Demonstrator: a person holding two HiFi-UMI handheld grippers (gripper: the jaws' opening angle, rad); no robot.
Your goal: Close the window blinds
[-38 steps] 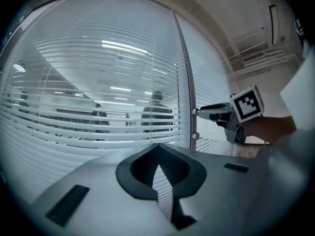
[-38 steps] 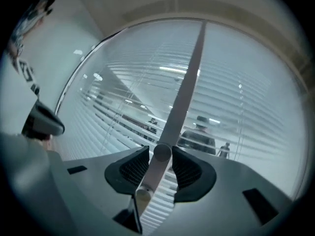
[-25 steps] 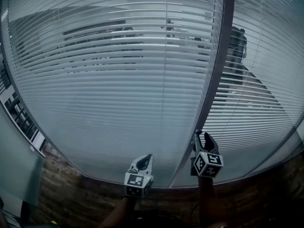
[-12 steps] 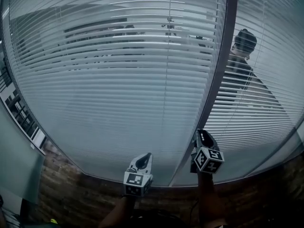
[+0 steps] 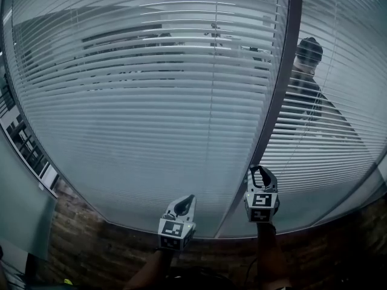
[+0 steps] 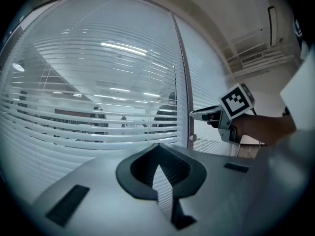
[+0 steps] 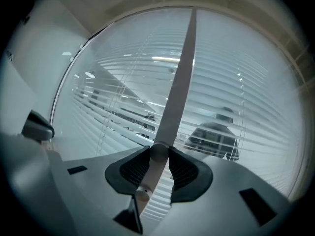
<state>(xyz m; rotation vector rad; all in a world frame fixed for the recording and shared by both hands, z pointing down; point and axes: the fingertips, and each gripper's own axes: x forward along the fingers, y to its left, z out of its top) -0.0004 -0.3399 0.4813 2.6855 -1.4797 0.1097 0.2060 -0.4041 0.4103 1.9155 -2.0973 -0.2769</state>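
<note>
White slatted blinds [image 5: 151,101] hang behind glass, their slats partly tilted so the room beyond shows through. A dark metal frame post [image 5: 281,83] splits them from a second blind [image 5: 326,144] on the right. My right gripper [image 5: 261,173] is up against the foot of that post. In the right gripper view its pads [image 7: 134,167] press from both sides on a small round control knob [image 7: 158,153] on the post [image 7: 179,77]. My left gripper [image 5: 183,203] hangs lower and to the left, short of the glass, jaw tips together and holding nothing. From there the right gripper [image 6: 194,115] shows beside the knob [image 6: 193,137].
A person [image 5: 308,59] stands beyond the right blind. A brick-patterned strip [image 5: 91,246] runs under the window sill. A grey panel [image 5: 18,222] stands at the lower left. The glass lies close ahead of both grippers.
My right gripper's jaws have come together on the knob and its marker cube has turned. The person behind the glass has shifted. My left gripper has stayed put.
</note>
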